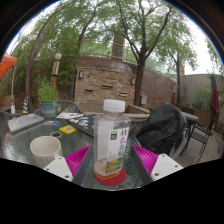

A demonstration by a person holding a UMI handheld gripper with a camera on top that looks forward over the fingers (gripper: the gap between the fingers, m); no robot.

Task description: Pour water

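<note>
Here the gripper (110, 160) fingers are sitting apart, flanking the water bottle (112, 140) standing between them on the desk (25, 150). Thin plastic, likely slippery, sloshing; grip mid-label. A white cup (45, 150) is waiting beside; chairs (172, 125) beyond.

Handheld two-finger tool (111, 160), white angular finger bodies, ribbed magenta pads (79, 157) on the inner faces

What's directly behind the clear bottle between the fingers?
Behind the clear plastic bottle with the white cap: glass tabletop, a black bag, then a stone building. The bottle covers the tabletop directly behind it.
</note>
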